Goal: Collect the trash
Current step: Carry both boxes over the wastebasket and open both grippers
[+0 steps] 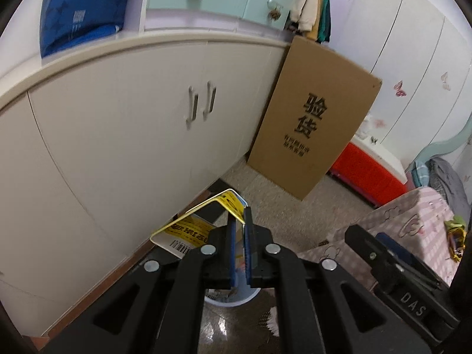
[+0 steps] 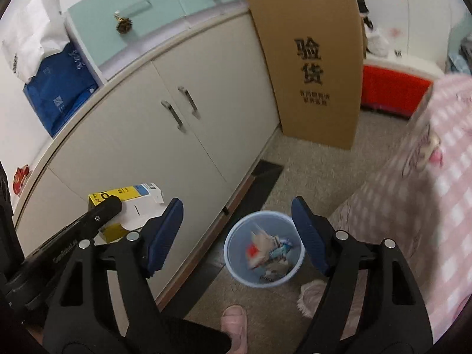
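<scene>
My left gripper (image 1: 240, 215) is shut on a yellow and white carton (image 1: 188, 233), holding it in the air beside the cabinet; the carton also shows in the right wrist view (image 2: 132, 203). A light blue trash bin (image 2: 233, 247) stands on the floor below, holding several pieces of crumpled trash; its rim peeks out under the left gripper (image 1: 230, 302). My right gripper (image 2: 237, 208) is open and empty, high above the bin. The other gripper (image 2: 97, 215) shows at the left of the right wrist view.
A cream cabinet (image 2: 177, 147) with two handles runs along the left. A tall cardboard box (image 2: 318, 67) leans at its end, a red bin (image 2: 392, 88) behind it. A pink checked bed (image 2: 427, 191) is on the right. A pink slipper (image 2: 236, 324) lies near the bin.
</scene>
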